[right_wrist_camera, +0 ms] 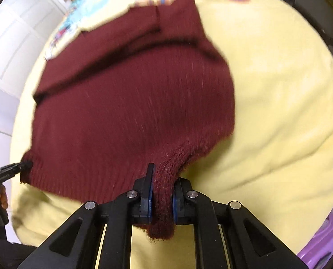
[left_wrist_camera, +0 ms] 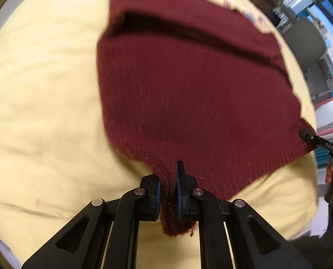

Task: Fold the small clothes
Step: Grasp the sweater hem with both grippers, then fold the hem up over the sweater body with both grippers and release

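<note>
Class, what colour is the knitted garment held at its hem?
Dark maroon knitted garment, clearest in the left wrist view.

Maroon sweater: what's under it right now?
The yellow blanket lies under the maroon sweater; a printed pattern shows past its far edge. Whatever lies beneath its middle is covered.

A dark maroon knit sweater (left_wrist_camera: 188,94) with a ribbed hem lies spread over the pale yellow blanket (left_wrist_camera: 43,112), its two near hem corners bunched and lifted off that blanket, a fold crossing its far part.
</note>
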### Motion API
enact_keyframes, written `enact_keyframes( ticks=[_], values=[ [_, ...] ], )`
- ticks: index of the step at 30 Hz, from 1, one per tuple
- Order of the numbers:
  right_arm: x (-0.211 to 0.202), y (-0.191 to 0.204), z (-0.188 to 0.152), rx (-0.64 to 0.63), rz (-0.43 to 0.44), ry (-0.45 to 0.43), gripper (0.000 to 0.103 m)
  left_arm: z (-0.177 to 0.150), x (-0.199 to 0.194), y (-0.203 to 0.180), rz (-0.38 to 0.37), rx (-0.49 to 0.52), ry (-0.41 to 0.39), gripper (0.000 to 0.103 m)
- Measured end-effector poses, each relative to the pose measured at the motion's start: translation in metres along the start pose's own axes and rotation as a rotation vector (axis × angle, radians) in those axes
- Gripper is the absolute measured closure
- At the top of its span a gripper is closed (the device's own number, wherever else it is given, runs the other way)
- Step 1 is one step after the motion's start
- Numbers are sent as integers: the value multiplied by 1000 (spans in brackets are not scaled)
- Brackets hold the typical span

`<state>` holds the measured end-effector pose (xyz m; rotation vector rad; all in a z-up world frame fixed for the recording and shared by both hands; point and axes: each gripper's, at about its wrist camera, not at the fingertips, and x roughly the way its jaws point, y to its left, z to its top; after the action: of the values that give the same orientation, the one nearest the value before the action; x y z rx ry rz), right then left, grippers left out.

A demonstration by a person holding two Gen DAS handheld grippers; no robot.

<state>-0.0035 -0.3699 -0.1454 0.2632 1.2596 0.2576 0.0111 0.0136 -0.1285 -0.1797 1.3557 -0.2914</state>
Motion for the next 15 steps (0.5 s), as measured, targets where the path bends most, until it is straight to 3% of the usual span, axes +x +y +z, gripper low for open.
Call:
enact_keyframes(
  ticks=[6, 15],
  values=[
    [-36, 3, 64, 31, 87, -146, 92, 50, -43, -9, -24, 15, -125, 94],
    [-56, 17, 150, -7, 57, -264, 92, 137, -83, 13, -11, -53, -289, 94]
  ],
)
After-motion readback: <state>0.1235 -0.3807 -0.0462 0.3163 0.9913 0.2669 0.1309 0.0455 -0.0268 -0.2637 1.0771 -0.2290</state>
